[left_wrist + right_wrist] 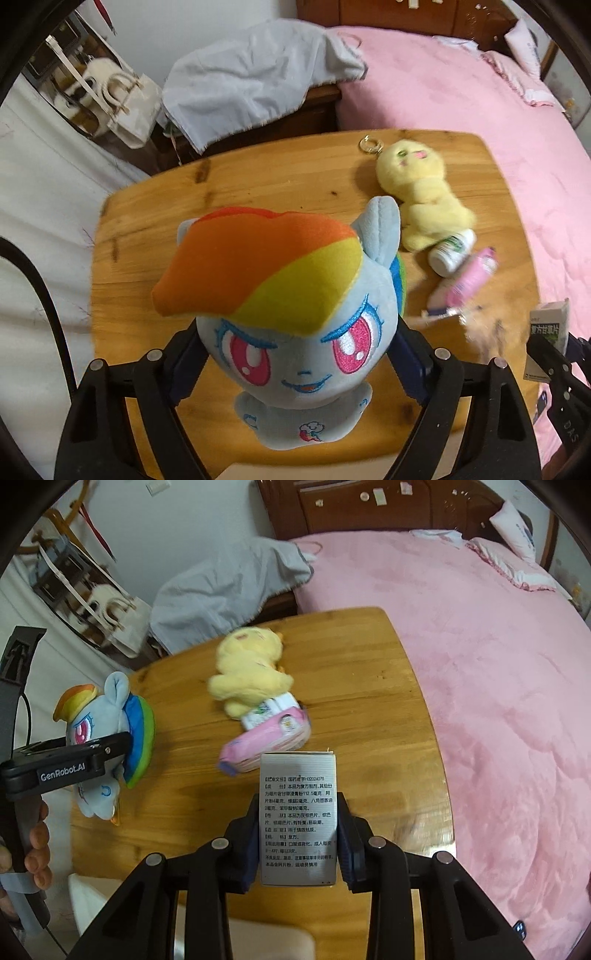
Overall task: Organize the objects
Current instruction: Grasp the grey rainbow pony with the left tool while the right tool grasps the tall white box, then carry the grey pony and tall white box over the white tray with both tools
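Note:
My left gripper (pixel 295 354) is shut on a blue pony plush with a rainbow mane (pixel 284 306), held above the wooden table (pixel 258 177); the plush also shows in the right wrist view (pixel 107 731). My right gripper (pixel 298 834) is shut on a white medicine box with printed text (pixel 298 812), held over the table's near side; the box also shows in the left wrist view (pixel 548 332). A yellow plush with a key ring (pixel 421 192) (pixel 251 672), a white bottle (pixel 452 253) (pixel 271 707) and a pink packet (pixel 469 280) (pixel 266 742) lie together on the table.
A bed with a pink cover (pixel 480 664) runs along the table's right side. A grey cloth (pixel 255 88) lies over a wooden stand behind the table. A tote bag (pixel 125 103) stands at the back left. White fabric (pixel 40 221) lies left of the table.

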{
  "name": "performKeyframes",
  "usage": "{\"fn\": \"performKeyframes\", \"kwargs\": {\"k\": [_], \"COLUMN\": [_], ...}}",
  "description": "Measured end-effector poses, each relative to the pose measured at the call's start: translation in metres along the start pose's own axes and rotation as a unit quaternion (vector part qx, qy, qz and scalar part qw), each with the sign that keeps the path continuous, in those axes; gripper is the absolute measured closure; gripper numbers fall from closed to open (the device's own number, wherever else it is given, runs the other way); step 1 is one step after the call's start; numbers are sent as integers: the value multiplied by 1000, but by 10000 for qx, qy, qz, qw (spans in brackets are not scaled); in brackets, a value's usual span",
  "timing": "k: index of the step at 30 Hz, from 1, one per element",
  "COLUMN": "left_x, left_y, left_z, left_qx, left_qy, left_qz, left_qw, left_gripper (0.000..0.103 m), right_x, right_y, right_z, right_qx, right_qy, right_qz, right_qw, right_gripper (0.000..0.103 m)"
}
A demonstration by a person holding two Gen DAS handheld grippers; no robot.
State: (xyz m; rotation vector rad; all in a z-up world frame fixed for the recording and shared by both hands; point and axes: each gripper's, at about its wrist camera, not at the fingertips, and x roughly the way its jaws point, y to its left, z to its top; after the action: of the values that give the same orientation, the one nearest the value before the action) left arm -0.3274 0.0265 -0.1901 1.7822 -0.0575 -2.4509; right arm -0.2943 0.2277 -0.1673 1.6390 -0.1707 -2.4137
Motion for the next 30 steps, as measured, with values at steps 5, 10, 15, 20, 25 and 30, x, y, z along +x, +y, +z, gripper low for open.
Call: {"fn": "performKeyframes", "kwargs": {"k": [5,10,15,20,25,30], "left_x": [-51,-105,-143,-166,-183,-188], "left_y": [10,20,31,35,31,28], "left_z": [-17,-42,-65,-86,-106,-121], "left_qx": [65,89,-1,29,182,270], "left_qy": [-226,-485,-624,-715,-868,-868], "left_qz": [-247,-512,-823,-980,-932,-960], "left_qw": [9994,9975,9946,9926,9917,9912], "left_gripper": [15,15,15,15,15,15], "right_x": [-43,-85,-124,-153,-168,-173], "right_y": [14,30,49,64,71,75], "right_z": [-16,-37,-61,-85,-101,-115], "right_qx": [99,127,28,-25,-47,-52], "right_qy": [-254,-502,-698,-769,-788,-718], "right_qz": [131,258,350,443,474,413], "right_qw": [9995,9983,9969,9961,9958,9965], "right_gripper": [68,68,68,68,68,68]}}
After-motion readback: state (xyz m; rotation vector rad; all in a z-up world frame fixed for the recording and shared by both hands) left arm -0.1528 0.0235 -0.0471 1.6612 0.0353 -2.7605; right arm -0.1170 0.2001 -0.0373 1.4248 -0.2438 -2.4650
